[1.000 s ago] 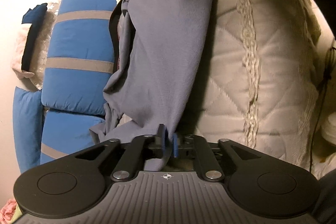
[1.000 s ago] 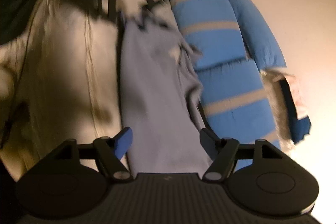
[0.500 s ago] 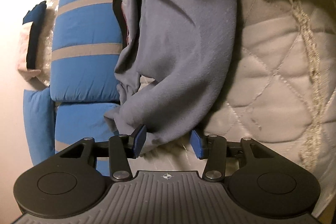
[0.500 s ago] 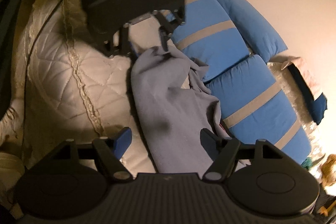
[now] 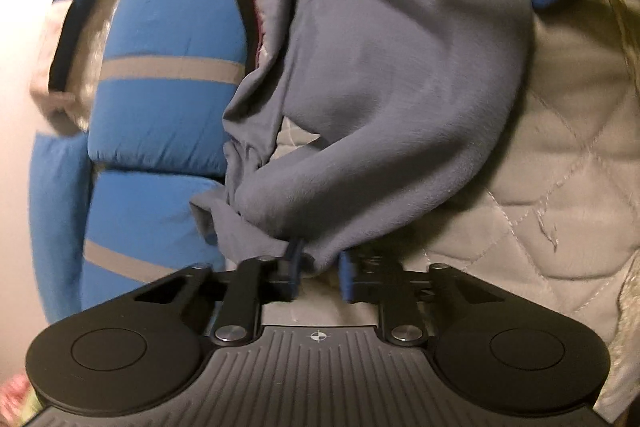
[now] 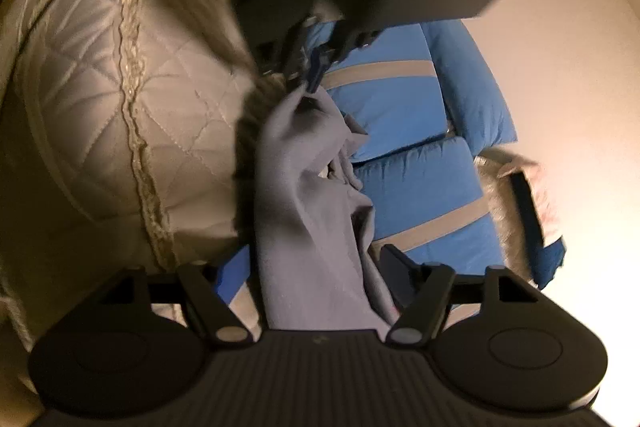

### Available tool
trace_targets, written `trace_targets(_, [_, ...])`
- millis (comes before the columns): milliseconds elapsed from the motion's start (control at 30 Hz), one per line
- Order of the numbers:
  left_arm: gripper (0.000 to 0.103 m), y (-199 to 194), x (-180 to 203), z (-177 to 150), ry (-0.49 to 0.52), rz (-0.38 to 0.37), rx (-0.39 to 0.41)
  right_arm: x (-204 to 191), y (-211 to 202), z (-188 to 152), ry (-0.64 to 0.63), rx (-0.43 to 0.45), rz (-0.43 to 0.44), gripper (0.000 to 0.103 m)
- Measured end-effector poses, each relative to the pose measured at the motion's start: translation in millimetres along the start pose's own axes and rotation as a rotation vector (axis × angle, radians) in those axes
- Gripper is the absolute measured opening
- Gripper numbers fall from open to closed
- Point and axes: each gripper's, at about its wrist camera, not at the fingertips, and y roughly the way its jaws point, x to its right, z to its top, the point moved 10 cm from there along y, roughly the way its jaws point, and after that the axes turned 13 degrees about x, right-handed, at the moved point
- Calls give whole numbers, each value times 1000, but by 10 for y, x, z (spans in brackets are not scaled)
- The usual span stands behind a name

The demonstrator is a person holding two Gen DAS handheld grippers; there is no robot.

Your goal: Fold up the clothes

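Left gripper (image 5: 318,277): jaws closing, nearly together, a bunched end of the grey garment (image 5: 400,99) pinched between the blue pads. Same grip confirmed from the right wrist view, where the left gripper (image 6: 314,77) hangs above the bed with cloth trailing down from its tips. Held high presumably to let the fabric hang straight and shed its wrinkles before folding.

Right gripper (image 6: 316,269): jaws wide, easing inward slightly, one pad either side of the grey garment (image 6: 312,227). Pads not seen pressing on the cloth; nothing gripped yet. Placed astride the near end, most likely to take a second hold opposite the left one so that the piece can be stretched between two points.

Garment position: strung lengthwise between the two grippers, upper end lifted, middle draped and twisted, lower end resting on the quilted cream bedspread (image 6: 100,115). Loose inner layers visible along one edge, so not yet laid flat. Folding proper judged not yet begun.

Surroundings: blue cushion with grey stripes (image 5: 168,75) lying just beside the garment along the bed edge, touching it in places. Risk noted: loose folds catching on the cushion during a pull. Plain pale floor (image 6: 560,67) beyond the cushion. Further items at the far end too blurred to identify.
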Motion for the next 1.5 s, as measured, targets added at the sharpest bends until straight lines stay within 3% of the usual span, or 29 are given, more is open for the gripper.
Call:
trace_targets(100, [5,-45,-59,-21,-30,1,-1,-45,23,27,-16,-11,-5,62])
trace_targets(167, [3,-72,-68,-48,-36,-3,-8,-85,19,26,-8,-22,2,46])
trace_targets(200, [3,-83,-61,-64,-37,-7,-14,-85,13,17,17,-28,4,32])
trace_targets(267, [3,-103,-40,-98,-34,-13,-33,-68,-1,-1,79,-35,5,23])
trace_targets(333, [3,-124,13,-140,-15,-28,-76,-46,-10,-13,142,-35,10,5])
trace_targets(500, [3,-274,218,-156,36,-96,-154,42,-60,-50,239,-26,-27,2])
trace_targets(700, [3,-453,387,-182,-2,-198,-182,23,-134,-140,313,-12,-48,2])
trace_targets(833, [7,-586,317,-198,-123,-265,-147,-94,-149,-173,321,-9,-25,3])
trace_targets(900, [12,-659,110,-212,-281,-290,-107,-115,-148,-165,332,-5,-22,4])
trace_targets(933, [20,-690,-31,-225,-366,-286,-82,-114,-140,-164,338,-4,-21,4])
trace_targets(967, [36,-705,-208,-246,-456,-253,-52,-112,-134,-165,343,-3,-20,4])
trace_targets(1033, [51,-702,-560,-309,-625,-164,-4,-112,-132,-171,353,0,-20,4])
trace_targets(1167, [51,-417,-1103,-495,-915,-9,-20,-107,-124,-189,361,5,-21,4])
trace_targets(1233, [51,-199,-1246,-545,-964,37,-32,-88,-95,-204,362,9,-22,6])
trace_targets(1333, [51,143,-1330,-536,-926,78,-76,-106,-99,-210,367,14,-24,7])
trace_targets(1500, [51,577,-1211,-382,-889,7,-112,-137,-114,-219,373,27,-31,9])
